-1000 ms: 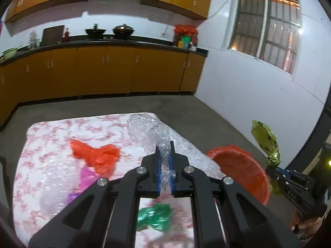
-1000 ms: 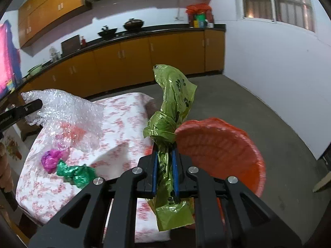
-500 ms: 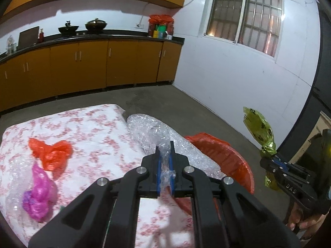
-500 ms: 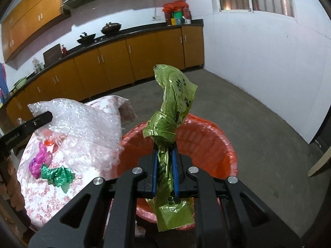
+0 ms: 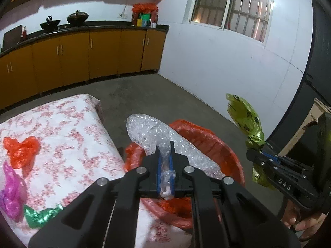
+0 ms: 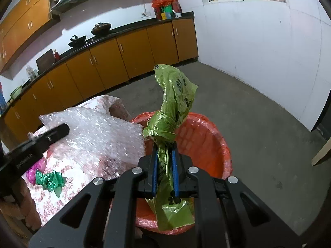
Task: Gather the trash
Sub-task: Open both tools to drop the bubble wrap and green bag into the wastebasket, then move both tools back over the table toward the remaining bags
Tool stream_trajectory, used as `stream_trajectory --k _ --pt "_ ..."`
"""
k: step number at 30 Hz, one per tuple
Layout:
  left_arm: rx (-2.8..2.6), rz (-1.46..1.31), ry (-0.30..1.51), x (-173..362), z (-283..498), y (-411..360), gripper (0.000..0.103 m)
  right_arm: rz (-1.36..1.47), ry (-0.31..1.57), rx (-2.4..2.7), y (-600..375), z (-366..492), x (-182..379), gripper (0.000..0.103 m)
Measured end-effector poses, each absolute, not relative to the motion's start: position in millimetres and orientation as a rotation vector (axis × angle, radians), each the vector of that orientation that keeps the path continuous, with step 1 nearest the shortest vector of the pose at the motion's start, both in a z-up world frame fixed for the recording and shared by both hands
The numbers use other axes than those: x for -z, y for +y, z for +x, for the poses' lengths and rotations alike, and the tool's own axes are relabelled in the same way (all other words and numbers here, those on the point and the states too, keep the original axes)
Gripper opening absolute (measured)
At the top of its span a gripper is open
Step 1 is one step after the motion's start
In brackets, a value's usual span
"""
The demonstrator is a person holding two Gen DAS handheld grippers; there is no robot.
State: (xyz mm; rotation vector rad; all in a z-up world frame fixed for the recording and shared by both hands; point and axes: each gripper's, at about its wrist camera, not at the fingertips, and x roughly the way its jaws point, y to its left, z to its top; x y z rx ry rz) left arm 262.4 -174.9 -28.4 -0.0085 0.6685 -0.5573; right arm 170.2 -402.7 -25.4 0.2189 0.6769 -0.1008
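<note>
My left gripper (image 5: pixel 165 150) is shut on a sheet of clear bubble wrap (image 5: pixel 149 132) and holds it over the orange-lined trash bin (image 5: pixel 206 138). My right gripper (image 6: pixel 165 150) is shut on a yellow-green plastic bag (image 6: pixel 175 99) and holds it above the same bin (image 6: pixel 204 142). The bubble wrap (image 6: pixel 97 132) also shows in the right wrist view, left of the bin, with the left gripper's finger on it. The green bag (image 5: pixel 246 117) shows at the right in the left wrist view. On the floral tablecloth (image 5: pixel 68 128) lie an orange bag (image 5: pixel 20 148), a pink bag (image 5: pixel 12 190) and green foil (image 5: pixel 41 215).
The bin stands on the grey floor against the table's right edge. Brown kitchen cabinets (image 5: pixel 82 55) with pots on the counter run along the back wall. A white wall with a barred window (image 5: pixel 233 6) is to the right. A wooden piece (image 6: pixel 321 150) leans at the far right.
Both grippers have moved right from over the table to above the bin, still holding the bubble wrap and the green bag. The table trash now lies further left in view.
</note>
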Motion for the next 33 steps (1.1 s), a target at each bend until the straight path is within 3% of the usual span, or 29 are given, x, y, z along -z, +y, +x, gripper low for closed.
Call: stream_trajectory --k 9,13,23,33 --pt "0.569 0.009 0.717 48.9 271.9 -192.2 0.011 0.259 0.688 0.101 -412.5 182.6 30.6 0.014" --pt "0.570 0.011 0.734 57.2 274.5 -194.2 0.025 0.255 0.694 0.103 -414.7 184.2 33.8 0.023" --pt "0.497 -0.015 0.735 61.1 276.9 -167.1 0.041 0.242 0.700 0.115 -413.2 179.2 38.9 0.047" --pt "0.346 -0.025 0.664 44.9 262.1 -100.5 0.052 0.181 0.683 0.062 -383.2 176.6 27.9 0.047"
